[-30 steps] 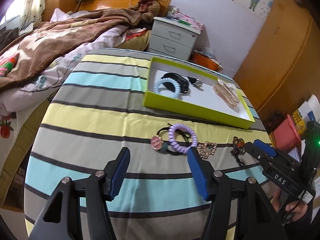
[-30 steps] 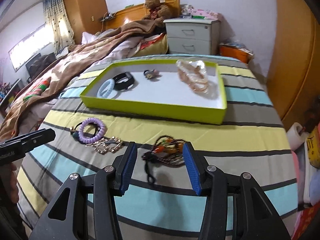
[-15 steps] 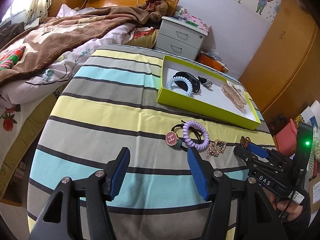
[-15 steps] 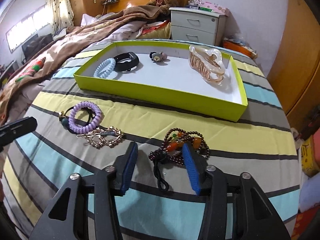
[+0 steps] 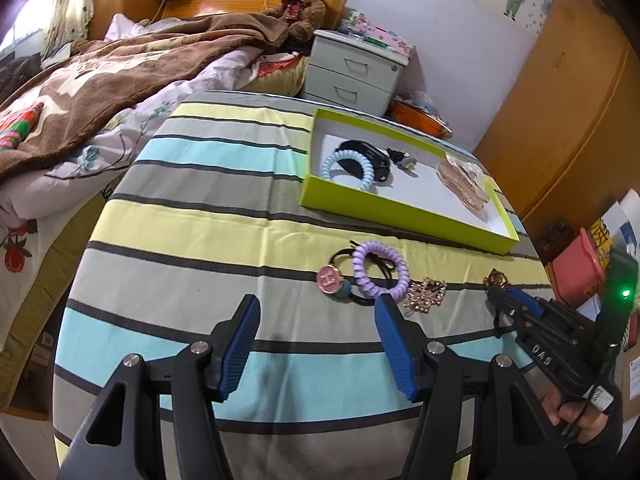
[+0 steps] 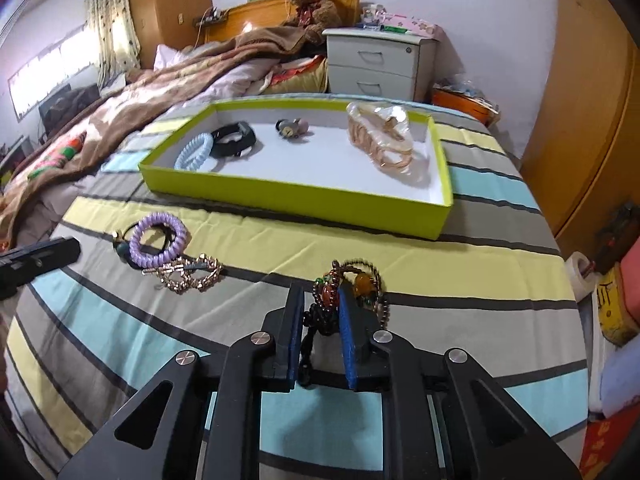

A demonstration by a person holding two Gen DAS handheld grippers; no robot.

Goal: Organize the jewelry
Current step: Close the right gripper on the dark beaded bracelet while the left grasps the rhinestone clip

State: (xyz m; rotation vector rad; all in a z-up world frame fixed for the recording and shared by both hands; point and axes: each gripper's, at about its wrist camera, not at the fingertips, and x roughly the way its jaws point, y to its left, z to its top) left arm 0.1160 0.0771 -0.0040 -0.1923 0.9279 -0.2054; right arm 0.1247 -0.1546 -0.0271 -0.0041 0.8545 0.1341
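The striped tablecloth is filling most of both views, and the lime-green tray is lying across the upper middle of the right wrist view, its long axis running from left to right. Inside it are sitting a pale blue coil hair tie, a black band, a small grey clip and a clear claw clip, with bare white floor showing in the tray's lower middle.

The right gripper is closing on the beaded bracelet in the lower centre of that frame: dark beads are standing between the blue pads, while the amber and green beads are spilling past the fingertips toward the upper right. Whether the pads are pressing yet is hard to tell. The tray is lying straight ahead of these fingers, upward in the frame, so the right hand is clearly the nearer one.

The left gripper is hanging wide open and empty at the bottom of its own view, with the purple coil hair tie, the pink-button tie and the gold rhinestone clip just beyond its right fingertip.
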